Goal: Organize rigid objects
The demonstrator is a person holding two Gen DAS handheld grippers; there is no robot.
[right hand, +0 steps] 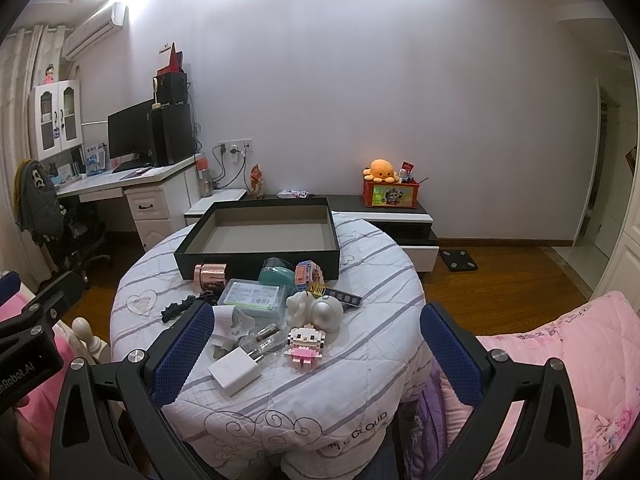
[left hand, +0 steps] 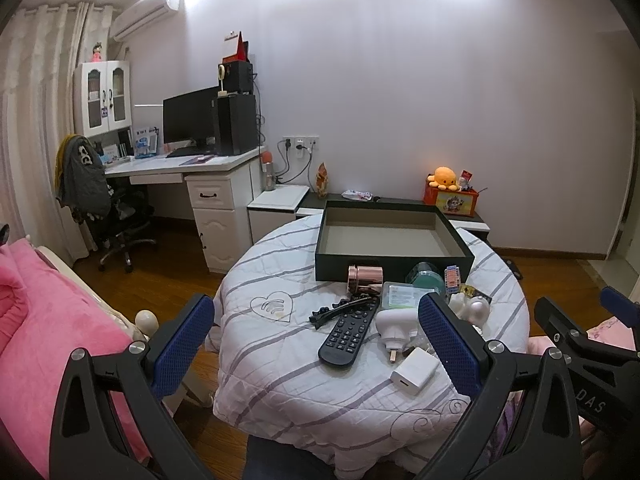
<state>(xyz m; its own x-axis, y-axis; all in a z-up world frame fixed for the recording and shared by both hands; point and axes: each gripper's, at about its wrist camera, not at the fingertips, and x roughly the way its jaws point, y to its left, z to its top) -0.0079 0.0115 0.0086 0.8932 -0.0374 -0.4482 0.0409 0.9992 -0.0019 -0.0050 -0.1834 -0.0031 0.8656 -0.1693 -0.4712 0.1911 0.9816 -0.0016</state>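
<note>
A dark empty box (left hand: 394,236) (right hand: 260,236) stands at the far side of a round table (left hand: 280,360) (right hand: 360,360) with a striped cloth. In front of it lie a black remote (left hand: 348,332), a black hair clip (left hand: 340,308), a copper tin (left hand: 365,276) (right hand: 210,273), a white plug (left hand: 394,322), a white charger (left hand: 414,370) (right hand: 234,370), a clear case (right hand: 254,296), a teal jar (right hand: 276,274), a silver ball (right hand: 326,312) and a pink block figure (right hand: 306,342). My left gripper (left hand: 316,348) and right gripper (right hand: 316,348) are open and empty, held near the table's front edge.
A pink bed (left hand: 48,336) lies at the left and pink bedding (right hand: 560,360) at the right. A white desk (left hand: 192,168) with a monitor and a chair stands at the back left. A low cabinet (right hand: 400,216) with an orange toy box is behind the table.
</note>
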